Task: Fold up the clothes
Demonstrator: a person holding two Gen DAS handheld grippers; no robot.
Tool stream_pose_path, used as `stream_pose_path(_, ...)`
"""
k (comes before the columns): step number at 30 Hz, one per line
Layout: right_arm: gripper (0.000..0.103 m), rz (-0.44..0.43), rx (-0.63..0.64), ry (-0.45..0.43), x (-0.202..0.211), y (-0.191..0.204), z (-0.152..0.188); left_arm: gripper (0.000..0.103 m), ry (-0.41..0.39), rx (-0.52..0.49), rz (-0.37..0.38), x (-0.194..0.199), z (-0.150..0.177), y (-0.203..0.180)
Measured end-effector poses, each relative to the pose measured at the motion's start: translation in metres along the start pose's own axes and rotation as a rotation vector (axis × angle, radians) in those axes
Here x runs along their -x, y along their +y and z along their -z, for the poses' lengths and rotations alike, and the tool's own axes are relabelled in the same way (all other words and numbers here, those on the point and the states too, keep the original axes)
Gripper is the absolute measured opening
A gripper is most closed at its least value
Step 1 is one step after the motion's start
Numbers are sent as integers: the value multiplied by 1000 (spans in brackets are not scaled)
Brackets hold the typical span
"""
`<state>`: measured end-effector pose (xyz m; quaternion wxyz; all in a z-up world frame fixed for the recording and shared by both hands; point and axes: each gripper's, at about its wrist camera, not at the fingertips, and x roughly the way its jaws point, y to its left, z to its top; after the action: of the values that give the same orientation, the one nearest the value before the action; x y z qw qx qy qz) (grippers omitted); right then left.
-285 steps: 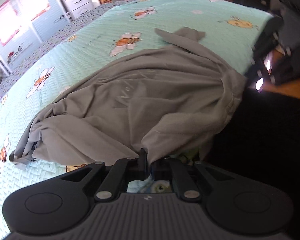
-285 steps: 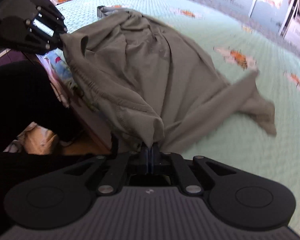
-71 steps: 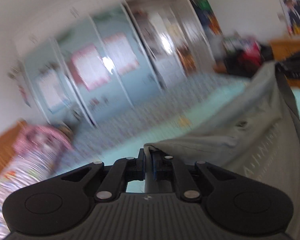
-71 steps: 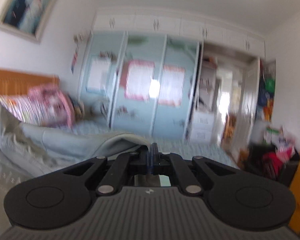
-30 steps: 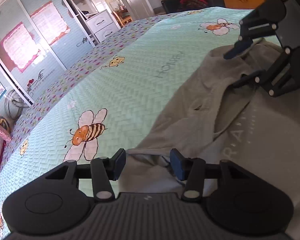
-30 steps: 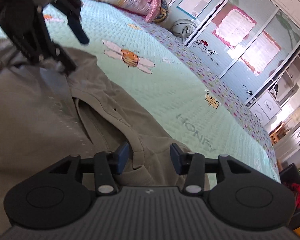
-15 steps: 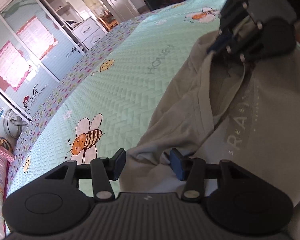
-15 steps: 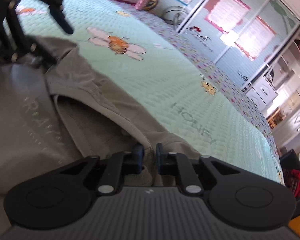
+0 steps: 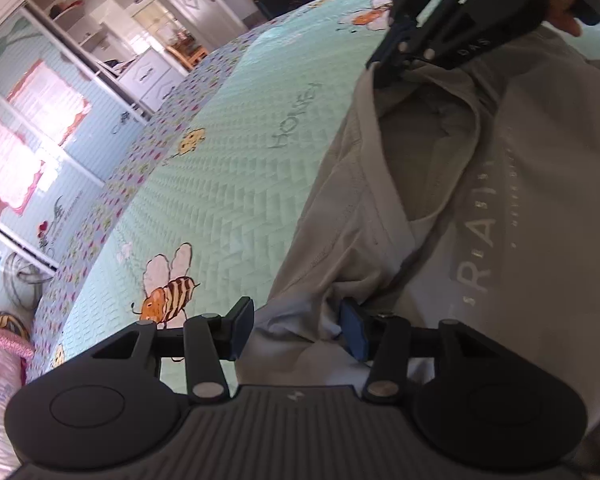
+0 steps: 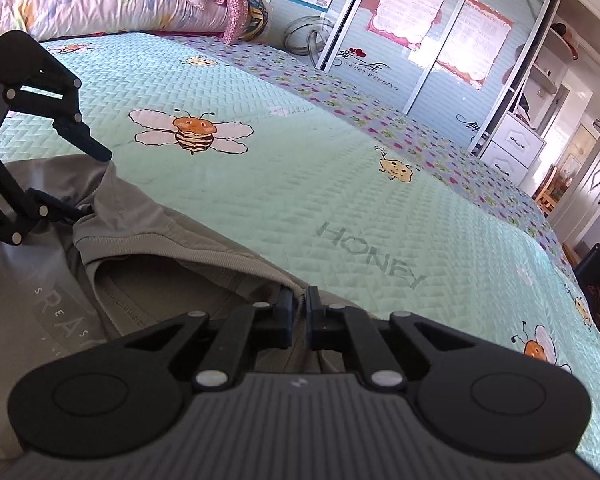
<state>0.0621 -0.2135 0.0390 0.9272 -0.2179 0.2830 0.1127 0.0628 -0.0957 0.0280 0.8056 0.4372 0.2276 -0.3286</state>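
Observation:
A grey T-shirt [image 9: 540, 160] with pale lettering lies front up on the mint bee-print bedspread [image 9: 240, 180], neck opening toward the bed's middle. My left gripper [image 9: 296, 332] is open, with the shirt's near shoulder bunched loosely between its pads. My right gripper [image 9: 384, 76] sits at the far shoulder. In the right wrist view the right gripper [image 10: 299, 312] has its jaws closing, almost together, pinching the shirt's [image 10: 28, 264] shoulder edge beside the collar. The left gripper [image 10: 94, 186] shows there at the left, astride the other shoulder.
Pillows and a pink blanket [image 10: 100, 4] lie at the head of the bed. Sliding wardrobe doors [image 10: 440, 20] and white drawers [image 10: 512, 144] stand beyond the far side. A person's hand [image 9: 560, 4] grips the right gripper's handle. Bare bedspread [image 10: 340, 184] stretches past the shirt.
The right gripper's jaws have come together on the shirt's shoulder edge. Both views have rolled somewhat. The left gripper has stayed open over the other shoulder.

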Motion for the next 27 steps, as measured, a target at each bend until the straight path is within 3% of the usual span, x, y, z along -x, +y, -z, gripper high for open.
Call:
stream_pose_path(4, 7, -5, -18, -8, 5, -3, 3, 51, -5, -12, 14, 5, -1, -4)
stream_pose_path(6, 7, -8, -25, -8, 7, -4, 4, 32, 10, -24, 30, -3, -2, -6)
stream_pose_path(7, 7, -8, -27, -8, 7, -5, 5, 4, 14, -10, 52, -6, -2, -5)
stream_pose_path(8, 7, -5, -27, -10, 8, -5, 5, 1, 19, 3, 73, -10, -2, -3)
stream_pose_path(9, 7, -1, -28, -9, 8, -6, 5, 1, 23, 17, 95, -13, -2, -2)
stream_pose_path(11, 7, 2, -41, -7, 7, -9, 4, 1, 1, 50, 65, -10, -3, 6)
stream_pose_path(15, 7, 8, -87, -3, 0, -22, -6, 1, -55, 153, -76, 5, -10, 47)
stream_pose_path(20, 7, 15, -200, -22, -34, -50, -47, 1, 19, 247, -233, -19, -29, 116)
stream_pose_path(23, 9, -11, -301, -2, -69, -67, -78, 2, 123, 263, -269, -53, -35, 138)
stream_pose_path(27, 30, -131, -442, 66, -99, -92, -83, 3, 223, 272, -272, -88, -20, 141)
